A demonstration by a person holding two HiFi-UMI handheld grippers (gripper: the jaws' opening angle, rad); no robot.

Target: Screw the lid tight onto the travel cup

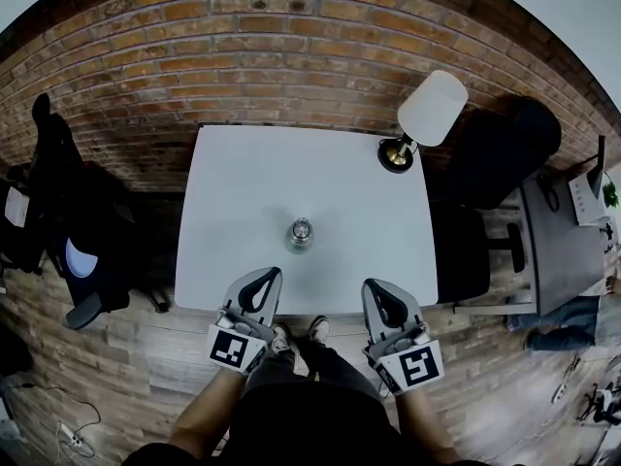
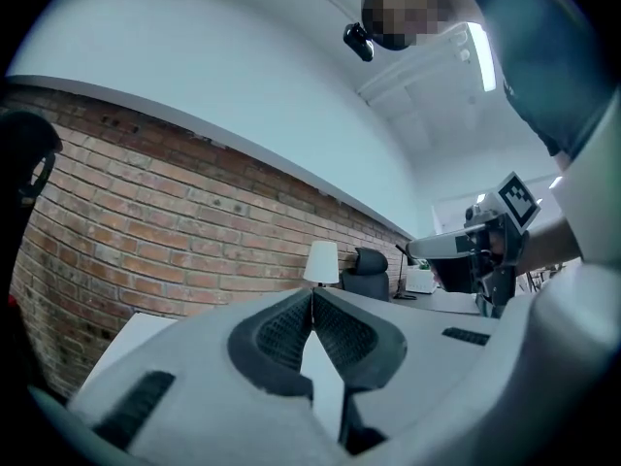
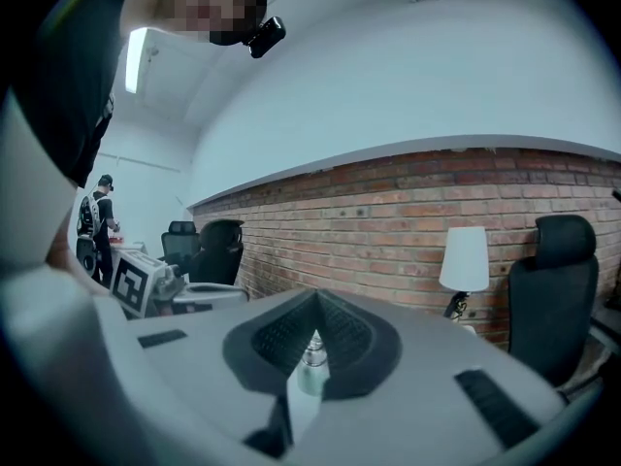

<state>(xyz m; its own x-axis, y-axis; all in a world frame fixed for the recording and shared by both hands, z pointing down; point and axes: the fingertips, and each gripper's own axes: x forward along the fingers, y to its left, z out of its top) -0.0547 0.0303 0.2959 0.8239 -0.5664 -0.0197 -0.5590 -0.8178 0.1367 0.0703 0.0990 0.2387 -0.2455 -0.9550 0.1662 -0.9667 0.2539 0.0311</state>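
**A:** Where did the travel cup [image 1: 300, 233] stand?

**B:** Upright on the white counter [image 1: 243, 183], about midway between the left and right edges and somewhat nearer the front edge than the back. Bare surface lay all around it. In the right gripper view it showed through the gap below the jaws, with a top narrower than its body.

**A:** And the tools?

**B:** The left tool [image 1: 266, 276] and right tool [image 1: 377, 285] both reached over the front edge, with their tips above the counter and their marker cubes out over the wooden floor [image 1: 126, 357]. Each was clenched, with its pads together at the tips and nothing between them. The cup sat ahead of them, between their two lines and apart from both.

**A:** What crowded the edges?

**B:** Only a lamp [image 1: 427, 113], at the far right corner and well apart from the cup. The back edge ran along the brick wall [image 1: 243, 56]. A black chair [image 1: 500, 149] stood close off the right edge. Beyond the left edge there was a strip of floor, then dark seating.

**A:** Was the lid screwed down?

**B:** I couldn't tell.
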